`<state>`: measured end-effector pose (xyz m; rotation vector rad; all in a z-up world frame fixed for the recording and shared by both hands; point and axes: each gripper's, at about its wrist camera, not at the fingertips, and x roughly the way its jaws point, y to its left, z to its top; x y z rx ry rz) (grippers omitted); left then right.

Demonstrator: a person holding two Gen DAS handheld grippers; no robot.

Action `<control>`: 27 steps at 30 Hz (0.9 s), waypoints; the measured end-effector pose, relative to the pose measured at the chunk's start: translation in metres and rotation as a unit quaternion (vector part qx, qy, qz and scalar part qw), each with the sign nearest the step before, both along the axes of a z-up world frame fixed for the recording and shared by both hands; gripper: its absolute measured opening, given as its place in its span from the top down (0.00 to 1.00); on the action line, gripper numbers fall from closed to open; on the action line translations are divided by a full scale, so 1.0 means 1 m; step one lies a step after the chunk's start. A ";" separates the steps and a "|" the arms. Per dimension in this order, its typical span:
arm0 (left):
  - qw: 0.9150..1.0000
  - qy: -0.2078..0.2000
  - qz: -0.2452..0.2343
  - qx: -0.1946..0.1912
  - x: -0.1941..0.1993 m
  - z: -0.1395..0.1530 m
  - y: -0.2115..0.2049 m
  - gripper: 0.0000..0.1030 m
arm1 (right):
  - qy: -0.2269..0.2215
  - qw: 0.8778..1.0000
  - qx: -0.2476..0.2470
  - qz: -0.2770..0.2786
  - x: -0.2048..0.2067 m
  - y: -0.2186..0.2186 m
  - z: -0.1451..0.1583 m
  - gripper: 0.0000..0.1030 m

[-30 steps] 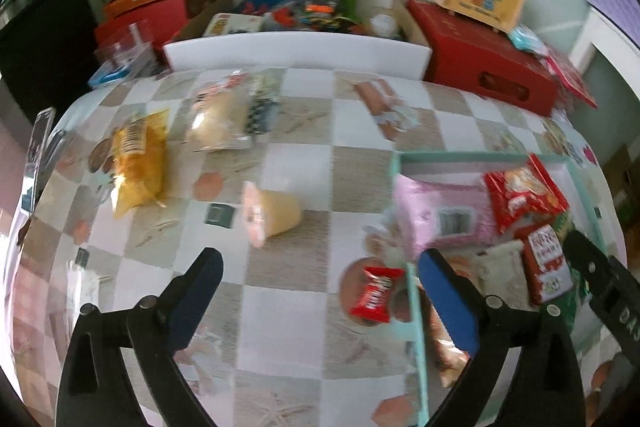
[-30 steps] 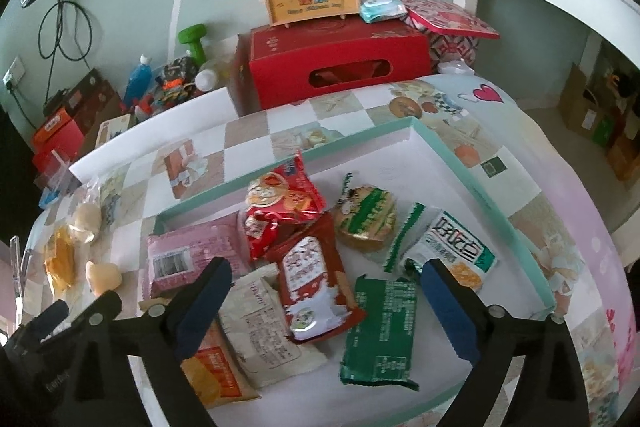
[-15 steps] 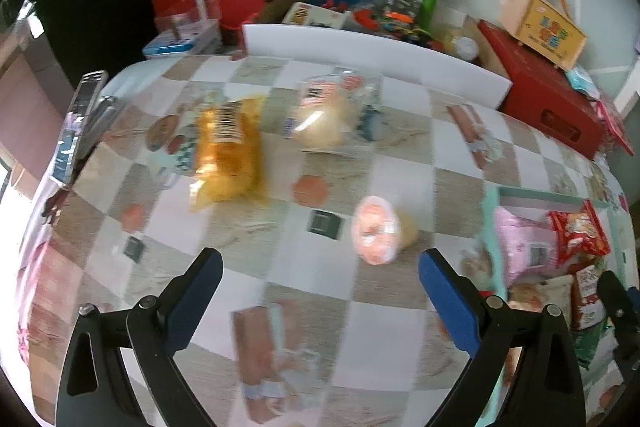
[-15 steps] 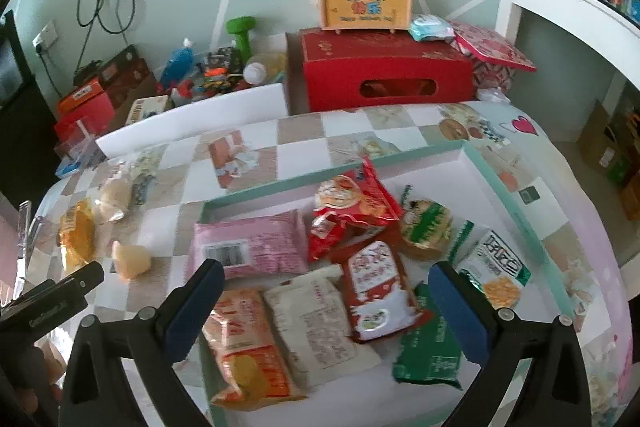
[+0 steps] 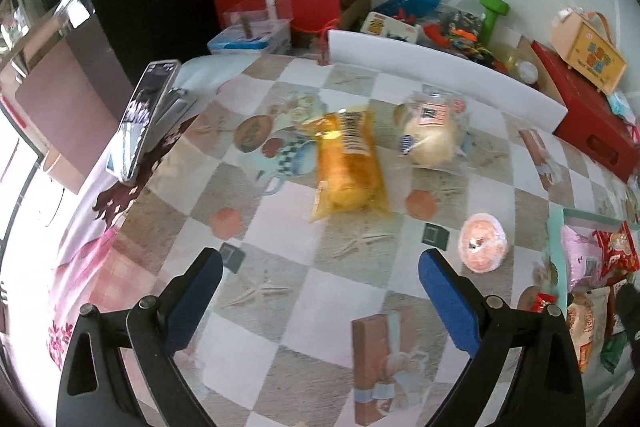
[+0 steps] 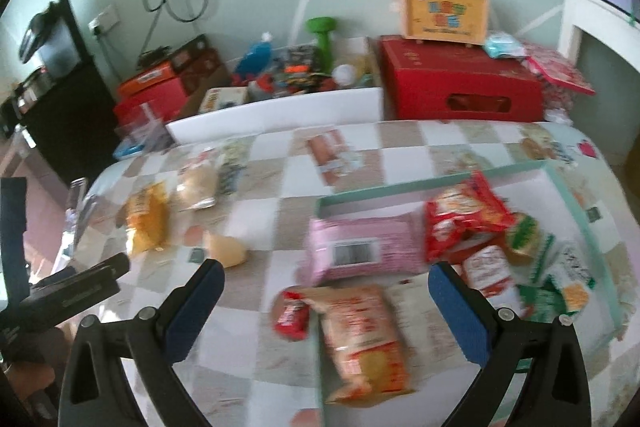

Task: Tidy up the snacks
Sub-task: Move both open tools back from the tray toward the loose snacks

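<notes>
Jelly cup [image 5: 483,243] just beyond left claw's [image 5: 318,295] right tip.

Yellow packet [image 5: 349,167], checked tablecloth [image 5: 280,311]

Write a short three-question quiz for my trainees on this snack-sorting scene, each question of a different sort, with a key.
1. True or false: the left gripper is shut on a snack.
2. Which lies inside the tray? A the yellow packet; B the pink packet; C the jelly cup.
3. Fill in: the wrapped bun lies on the ____.

Key: 1 false; 2 B; 3 tablecloth.
</notes>
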<state>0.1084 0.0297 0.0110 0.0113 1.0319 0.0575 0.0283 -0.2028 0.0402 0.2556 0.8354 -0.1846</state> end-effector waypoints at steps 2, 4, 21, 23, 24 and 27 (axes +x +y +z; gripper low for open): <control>1.000 0.002 0.006 -0.001 0.000 -0.001 0.006 0.04 | 0.004 1.000 0.007 0.015 0.004 0.012 -0.003 0.00; 1.000 0.005 0.009 -0.004 0.000 -0.001 0.011 0.04 | 0.006 0.999 0.014 0.028 0.007 0.020 -0.005 0.00; 0.999 0.043 -0.012 -0.027 0.003 -0.018 0.012 0.04 | 0.041 0.994 0.077 0.061 0.021 0.040 -0.039 0.13; 0.998 0.047 -0.016 -0.028 0.004 -0.019 0.009 0.04 | 0.044 0.994 0.080 0.060 0.021 0.039 -0.042 0.18; 0.998 0.049 -0.018 -0.028 0.005 -0.020 0.008 0.04 | 0.045 0.994 0.081 0.062 0.022 0.038 -0.042 0.21; 0.998 0.058 -0.026 -0.030 0.006 -0.024 0.003 0.04 | 0.049 0.993 0.084 0.064 0.023 0.037 -0.045 0.24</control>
